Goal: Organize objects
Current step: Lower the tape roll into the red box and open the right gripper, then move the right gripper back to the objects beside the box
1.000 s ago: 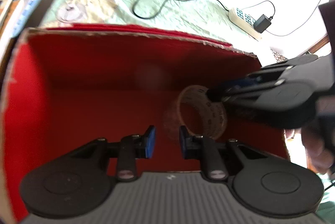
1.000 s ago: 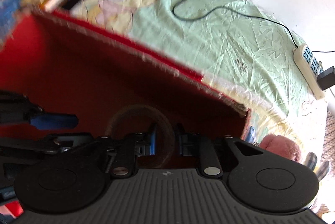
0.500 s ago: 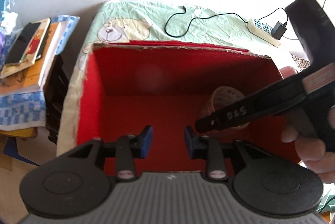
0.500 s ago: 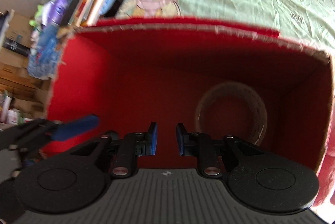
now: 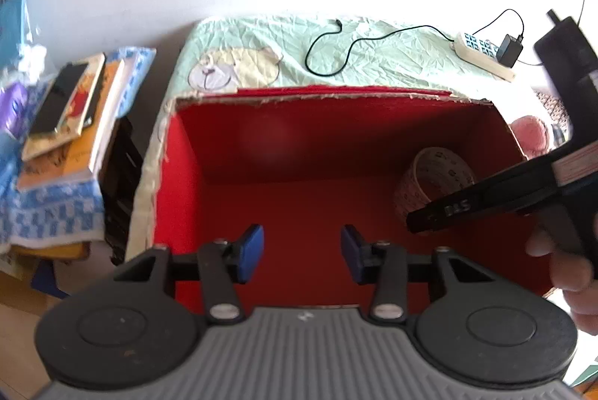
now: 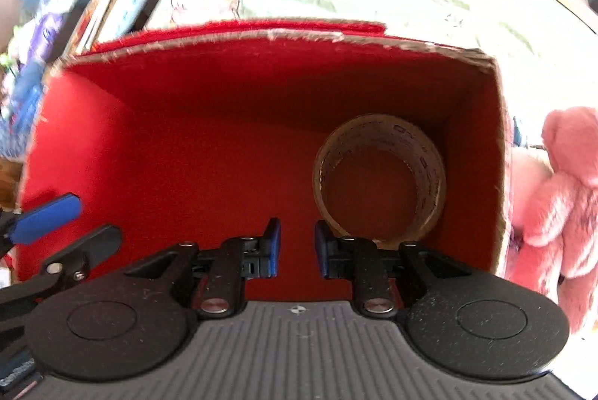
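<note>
Red cardboard box [image 6: 93, 146] sits open on a pale green cloth [image 5: 392, 56], and the roll of tape [image 6: 379, 176] rests inside it, in the far right corner, standing on its edge so its hole faces the right gripper's camera. Nothing else shows on the box floor.

Both grippers hover above the near rim. The right gripper [image 6: 293, 247] has its blue pads a narrow gap apart and grips nothing; the left gripper [image 5: 302, 252] stands wider apart, also with nothing between its pads.

A pink teddy bear [image 6: 560, 198] lies just outside the box's right wall, beside the right gripper. If it goes in next, which is only a guess, the right hand is clearly nearer; its body runs roughly upright in that view.

Printing circles the tape's inner core, too small to read. A marking on the right gripper's finger [image 5: 458, 207], seen from the left camera, is unclear.
</note>
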`<action>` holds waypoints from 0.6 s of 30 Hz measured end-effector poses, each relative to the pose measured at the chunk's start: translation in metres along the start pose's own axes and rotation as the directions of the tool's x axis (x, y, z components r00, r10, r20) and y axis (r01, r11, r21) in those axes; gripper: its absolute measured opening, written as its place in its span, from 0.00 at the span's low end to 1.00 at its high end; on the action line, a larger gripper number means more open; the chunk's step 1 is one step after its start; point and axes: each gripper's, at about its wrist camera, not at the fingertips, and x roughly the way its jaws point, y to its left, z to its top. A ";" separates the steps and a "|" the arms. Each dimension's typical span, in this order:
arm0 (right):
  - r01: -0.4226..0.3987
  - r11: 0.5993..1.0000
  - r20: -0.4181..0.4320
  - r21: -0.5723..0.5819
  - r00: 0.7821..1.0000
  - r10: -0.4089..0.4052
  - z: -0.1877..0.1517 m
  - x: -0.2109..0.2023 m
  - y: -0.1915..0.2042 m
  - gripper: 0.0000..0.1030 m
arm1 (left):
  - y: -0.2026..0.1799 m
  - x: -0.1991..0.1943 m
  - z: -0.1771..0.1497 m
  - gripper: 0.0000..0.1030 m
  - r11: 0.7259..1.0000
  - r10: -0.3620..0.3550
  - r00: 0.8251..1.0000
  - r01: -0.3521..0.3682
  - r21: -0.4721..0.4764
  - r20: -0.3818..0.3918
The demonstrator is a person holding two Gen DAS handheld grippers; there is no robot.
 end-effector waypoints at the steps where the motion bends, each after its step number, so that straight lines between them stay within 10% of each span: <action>1: -0.015 1.000 0.022 0.004 1.000 0.015 -0.003 -0.007 -0.002 0.20 | -0.003 -0.001 0.001 0.45 1.000 0.011 1.000 -0.011 0.014 0.005; 18: -0.116 0.993 0.280 -0.013 0.953 0.115 -0.067 -0.089 -0.013 0.43 | -0.064 -0.057 -0.016 0.76 0.983 0.167 0.983 -0.172 0.058 0.082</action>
